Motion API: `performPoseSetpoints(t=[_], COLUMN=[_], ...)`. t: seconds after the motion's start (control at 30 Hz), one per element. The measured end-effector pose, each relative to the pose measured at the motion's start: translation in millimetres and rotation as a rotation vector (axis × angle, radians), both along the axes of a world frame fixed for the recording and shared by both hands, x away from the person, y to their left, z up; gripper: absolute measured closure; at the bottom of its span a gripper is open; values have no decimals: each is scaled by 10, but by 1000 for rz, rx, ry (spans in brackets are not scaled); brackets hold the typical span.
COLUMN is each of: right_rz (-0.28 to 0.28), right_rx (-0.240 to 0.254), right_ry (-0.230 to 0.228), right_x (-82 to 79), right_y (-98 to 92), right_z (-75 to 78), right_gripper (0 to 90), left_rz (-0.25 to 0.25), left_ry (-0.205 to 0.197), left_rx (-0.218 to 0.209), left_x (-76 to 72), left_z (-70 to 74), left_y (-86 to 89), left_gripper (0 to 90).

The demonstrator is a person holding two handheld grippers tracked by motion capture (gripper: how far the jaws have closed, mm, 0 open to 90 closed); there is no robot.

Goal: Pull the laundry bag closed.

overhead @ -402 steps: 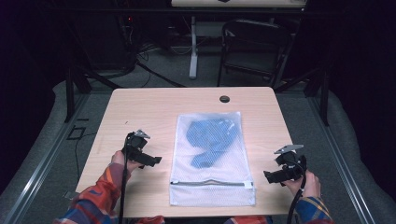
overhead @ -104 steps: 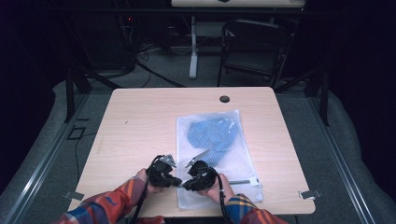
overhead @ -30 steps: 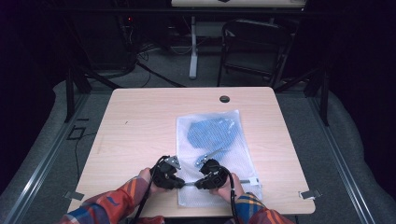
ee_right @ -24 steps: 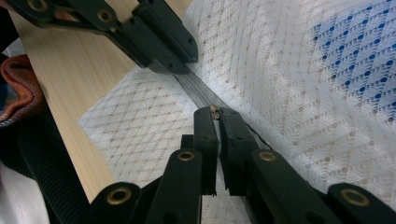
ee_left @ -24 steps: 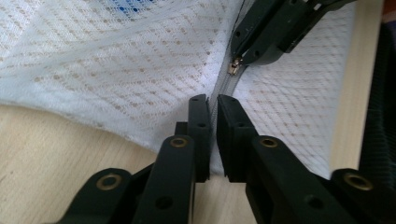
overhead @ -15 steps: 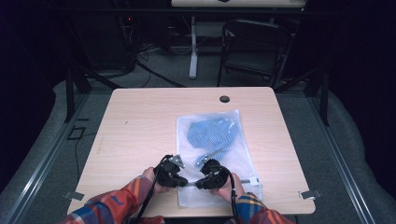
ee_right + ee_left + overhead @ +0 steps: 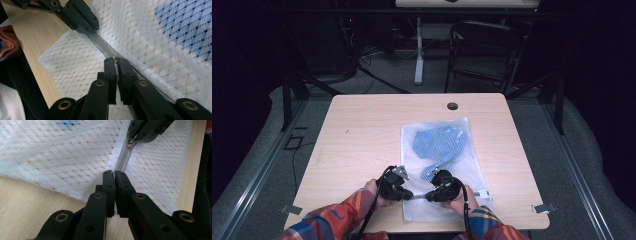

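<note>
mesh laundry bag [image 7: 439,165] with blue garment [image 7: 435,142] inside, on table [image 7: 357,135]

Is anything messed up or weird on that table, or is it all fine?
Nothing looks damaged or spilled. The mesh laundry bag lies slightly crooked, its near end bunched where the left claw and right claw pinch its zipper.

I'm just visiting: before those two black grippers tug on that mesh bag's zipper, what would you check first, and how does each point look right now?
1. Left gripper shut on the zipper tape: ok.
2. Right gripper shut on the zipper pull: ok.
3. Zipper between the two grips runs straight, no snag: ok.
4. Blue garment lies away from the zipper line: ok.
5. Mesh laundry bag rests wholly on the table: ok.
6. How much zipper is left to run: cannot tell.
</note>
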State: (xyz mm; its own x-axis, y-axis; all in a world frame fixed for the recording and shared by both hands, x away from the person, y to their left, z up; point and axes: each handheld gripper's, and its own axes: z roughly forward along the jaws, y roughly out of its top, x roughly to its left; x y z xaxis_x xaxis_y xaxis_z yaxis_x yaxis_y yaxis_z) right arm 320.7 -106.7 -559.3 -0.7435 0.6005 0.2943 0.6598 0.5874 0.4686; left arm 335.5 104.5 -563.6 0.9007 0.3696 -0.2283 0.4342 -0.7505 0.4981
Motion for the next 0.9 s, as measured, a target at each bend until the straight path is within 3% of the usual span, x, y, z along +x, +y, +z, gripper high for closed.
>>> performPoseSetpoints(t=[0.9], right_rz=[-17], right_rx=[0], right_ry=[10], right_x=[-4], right_y=[-205], right_z=[29], right_gripper=[867], left_rz=[0], left_ry=[3], left_rx=[-2], left_x=[3], left_z=[-2], left_y=[0], left_gripper=[872])
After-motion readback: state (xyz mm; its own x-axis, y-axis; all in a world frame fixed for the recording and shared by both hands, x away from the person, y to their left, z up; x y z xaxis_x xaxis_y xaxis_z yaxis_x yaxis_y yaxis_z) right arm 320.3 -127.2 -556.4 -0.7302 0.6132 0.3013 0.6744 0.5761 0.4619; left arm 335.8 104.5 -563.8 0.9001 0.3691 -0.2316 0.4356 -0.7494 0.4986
